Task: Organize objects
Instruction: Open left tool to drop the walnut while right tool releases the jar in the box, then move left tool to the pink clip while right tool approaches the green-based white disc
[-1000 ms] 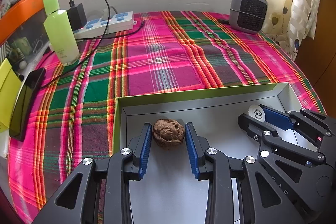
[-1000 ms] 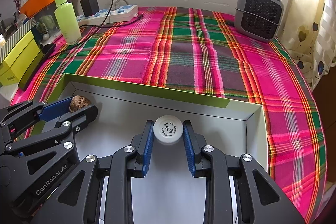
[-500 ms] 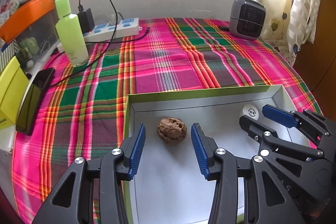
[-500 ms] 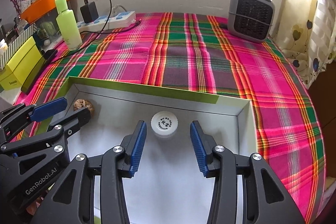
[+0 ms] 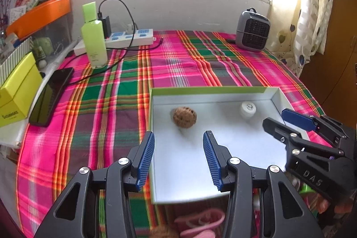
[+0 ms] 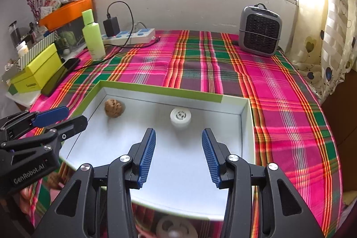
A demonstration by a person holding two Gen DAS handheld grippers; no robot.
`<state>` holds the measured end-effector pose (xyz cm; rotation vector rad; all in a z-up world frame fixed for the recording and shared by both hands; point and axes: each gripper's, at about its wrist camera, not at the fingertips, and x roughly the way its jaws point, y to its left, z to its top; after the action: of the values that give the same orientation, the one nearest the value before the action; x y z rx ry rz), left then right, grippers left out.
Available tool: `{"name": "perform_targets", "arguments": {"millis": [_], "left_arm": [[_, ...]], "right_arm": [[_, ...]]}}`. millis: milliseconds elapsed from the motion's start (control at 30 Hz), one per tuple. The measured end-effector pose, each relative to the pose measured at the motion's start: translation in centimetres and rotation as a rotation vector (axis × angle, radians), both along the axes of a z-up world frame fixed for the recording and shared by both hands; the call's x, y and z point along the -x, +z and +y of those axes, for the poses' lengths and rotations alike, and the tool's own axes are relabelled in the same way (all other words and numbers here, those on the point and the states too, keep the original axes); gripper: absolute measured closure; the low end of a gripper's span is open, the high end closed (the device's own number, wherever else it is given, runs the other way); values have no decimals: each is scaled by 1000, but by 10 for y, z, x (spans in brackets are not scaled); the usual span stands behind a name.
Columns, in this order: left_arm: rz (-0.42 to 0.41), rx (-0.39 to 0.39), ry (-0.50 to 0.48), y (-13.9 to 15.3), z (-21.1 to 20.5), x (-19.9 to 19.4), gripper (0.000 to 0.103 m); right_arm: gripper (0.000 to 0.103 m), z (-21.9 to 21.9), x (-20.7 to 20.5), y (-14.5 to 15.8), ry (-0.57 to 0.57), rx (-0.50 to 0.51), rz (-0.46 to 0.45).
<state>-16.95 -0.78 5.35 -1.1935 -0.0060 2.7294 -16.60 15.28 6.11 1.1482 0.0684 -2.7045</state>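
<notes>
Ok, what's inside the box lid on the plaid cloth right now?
Inside the box lid lie a walnut at one side and a small white cap at the other, well apart. The near edge is hidden behind the gripper fingers.

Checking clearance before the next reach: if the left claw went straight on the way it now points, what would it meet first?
Probably the walnut, lying just ahead of the open left claw on the white floor of the tray. Depth is unclear, so the tray floor short of the walnut could come first.
</notes>
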Motion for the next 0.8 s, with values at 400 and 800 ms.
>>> {"name": "perform_targets", "arguments": {"millis": [400, 800], "left_arm": [[-11, -49, -5, -7, -27, -45, 59], [-47, -90, -65, -19, -27, -78, 59]], "right_arm": [[58, 11, -41, 3, 29, 13, 27], [58, 27, -72, -4, 12, 9, 20]]}}
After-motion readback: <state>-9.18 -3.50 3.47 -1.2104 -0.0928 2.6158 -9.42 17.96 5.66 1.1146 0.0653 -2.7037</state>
